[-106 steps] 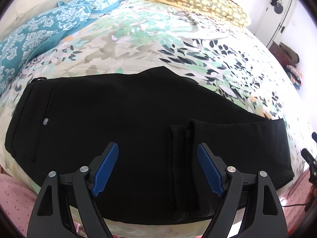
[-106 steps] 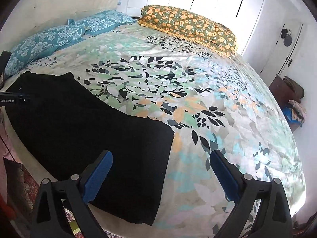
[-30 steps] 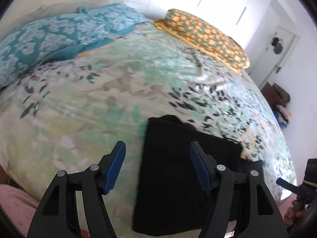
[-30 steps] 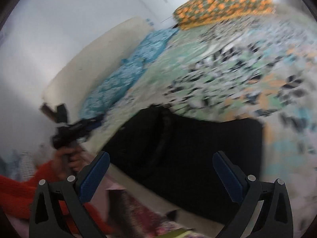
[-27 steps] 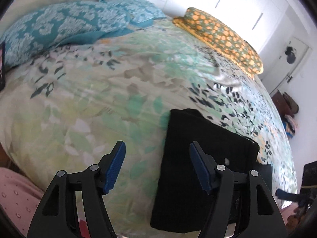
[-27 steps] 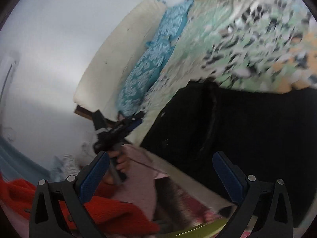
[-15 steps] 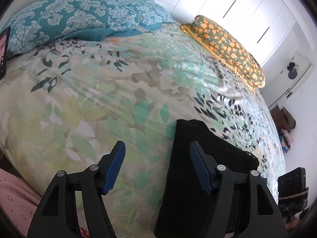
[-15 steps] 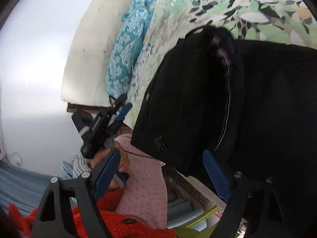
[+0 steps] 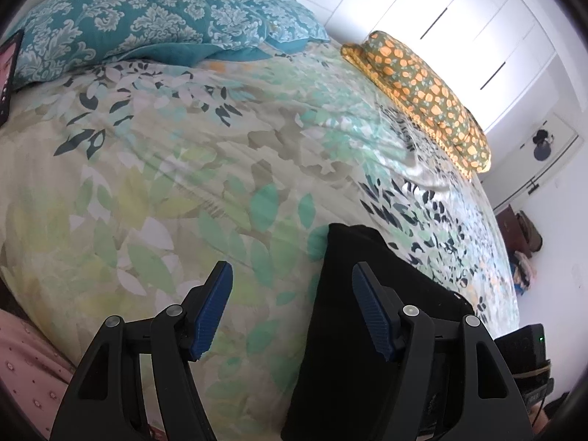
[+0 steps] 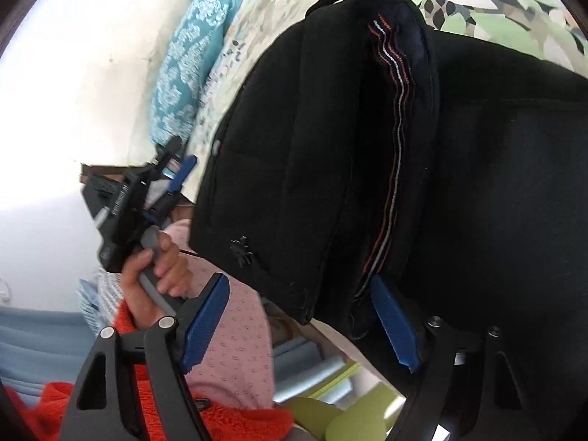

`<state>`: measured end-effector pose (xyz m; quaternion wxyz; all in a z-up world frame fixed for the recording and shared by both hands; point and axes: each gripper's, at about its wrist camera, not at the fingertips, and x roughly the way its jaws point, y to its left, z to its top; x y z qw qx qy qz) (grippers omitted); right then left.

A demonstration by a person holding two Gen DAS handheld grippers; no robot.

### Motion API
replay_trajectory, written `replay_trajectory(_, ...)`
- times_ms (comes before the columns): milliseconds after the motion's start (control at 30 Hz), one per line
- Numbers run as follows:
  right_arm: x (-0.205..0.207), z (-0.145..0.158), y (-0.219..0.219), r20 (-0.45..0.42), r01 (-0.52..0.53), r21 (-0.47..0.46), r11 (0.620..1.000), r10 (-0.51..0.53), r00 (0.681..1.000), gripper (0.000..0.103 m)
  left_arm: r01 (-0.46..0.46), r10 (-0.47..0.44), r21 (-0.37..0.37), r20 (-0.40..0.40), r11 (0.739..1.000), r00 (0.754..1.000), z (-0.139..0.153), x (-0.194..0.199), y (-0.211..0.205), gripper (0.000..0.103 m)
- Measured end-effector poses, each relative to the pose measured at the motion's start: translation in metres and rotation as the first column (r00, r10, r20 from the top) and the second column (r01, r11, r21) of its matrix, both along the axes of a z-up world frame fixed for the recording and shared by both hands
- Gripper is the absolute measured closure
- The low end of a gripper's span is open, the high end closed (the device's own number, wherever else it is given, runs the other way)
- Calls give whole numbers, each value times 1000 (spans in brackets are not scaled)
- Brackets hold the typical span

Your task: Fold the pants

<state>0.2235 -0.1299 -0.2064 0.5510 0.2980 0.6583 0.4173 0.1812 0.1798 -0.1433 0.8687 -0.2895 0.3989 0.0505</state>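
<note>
The left hand-held gripper (image 9: 290, 307) hangs wide and empty over the bed (image 9: 183, 183), its right pad above the left edge of the folded pants (image 9: 349, 330). The right hand-held gripper (image 10: 301, 325) is closing around the pants' layered near edge at the bed's side, not yet pinching it. If it catches only some layers, the fold could slide apart or slip off; no writing is readable.

No text, label, brand or number can be read in either view — the small marking on the side of the left hand-held gripper (image 10: 176, 180), seen from the right wrist camera, is too blurred to make out.
</note>
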Motion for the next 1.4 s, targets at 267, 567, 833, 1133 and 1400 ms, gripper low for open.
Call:
replay_trajectory(267, -3, -7, 8, 49, -6, -96, 995, 11, 999, 57, 7, -7, 4, -6, 1000, 1000, 0, 0, -3, 33)
replay_trajectory(567, -14, 46, -20, 165, 81, 74, 994, -92, 982, 81, -16, 16, -5, -11, 1000, 1000, -1, -4, 3, 32)
replay_trajectory(833, -11, 111, -90, 275, 150, 122, 981, -178, 945, 82, 17, -17, 13, 4, 1000, 1000, 5, -3, -7, 32)
replay_trajectory(1133, -42, 112, -182, 284, 275, 37, 961, -274, 919, 82, 164, -165, 69, 5, 984, 986, 13, -3, -46, 31)
replay_trajectory(1400, -63, 85, -233, 271, 403, -16, 915, -384, 883, 82, 338, -340, 85, 4, 937, 941, 22, -4, -102, 29)
